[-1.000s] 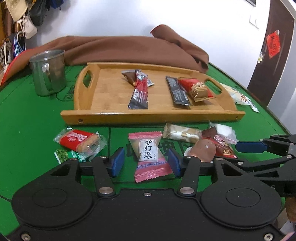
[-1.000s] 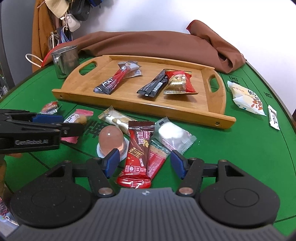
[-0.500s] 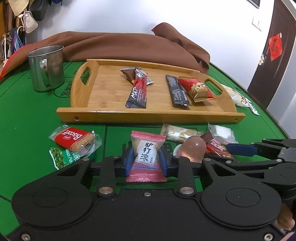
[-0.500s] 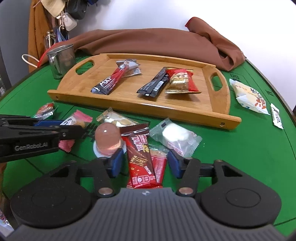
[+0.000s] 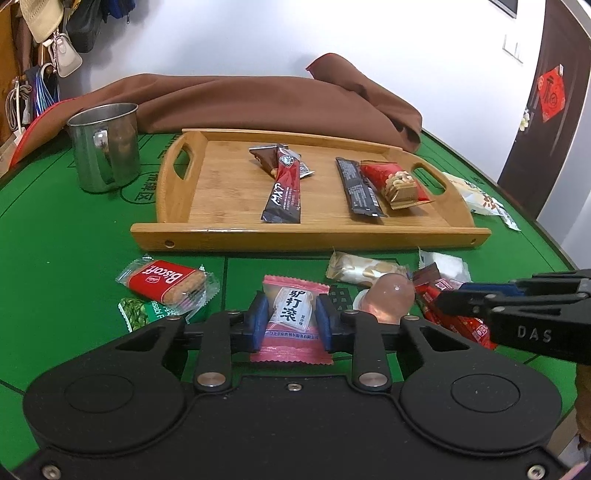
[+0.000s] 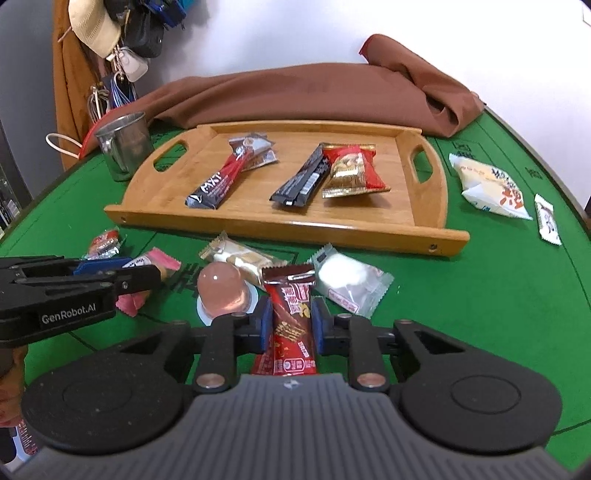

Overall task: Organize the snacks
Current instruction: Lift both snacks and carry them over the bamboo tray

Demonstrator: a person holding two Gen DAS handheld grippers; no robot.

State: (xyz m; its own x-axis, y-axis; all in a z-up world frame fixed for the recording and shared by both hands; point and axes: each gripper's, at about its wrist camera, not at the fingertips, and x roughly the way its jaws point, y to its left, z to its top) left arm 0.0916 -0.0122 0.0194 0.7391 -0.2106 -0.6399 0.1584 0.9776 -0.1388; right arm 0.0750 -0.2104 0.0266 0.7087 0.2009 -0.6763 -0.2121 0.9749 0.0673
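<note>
**Inspector:** What changed at the table's near edge?

**Assistant:** Both tools have closed. The left gripper (image 5: 290, 320) now pinches the pink candy packet (image 5: 291, 314); the right gripper (image 6: 289, 324) pinches the red wafer bar (image 6: 291, 317). Both look ready to lift.

**Inspector:** Count?

**Assistant:** Two held, five loose nearby, five on the bamboo tray (image 6: 280, 218), two beyond its right end.

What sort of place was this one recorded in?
Most likely a room in a home. The snacks lie on a round green game table, bags and a hat hang by the wall, and a red paper charm decorates the dark door.
</note>
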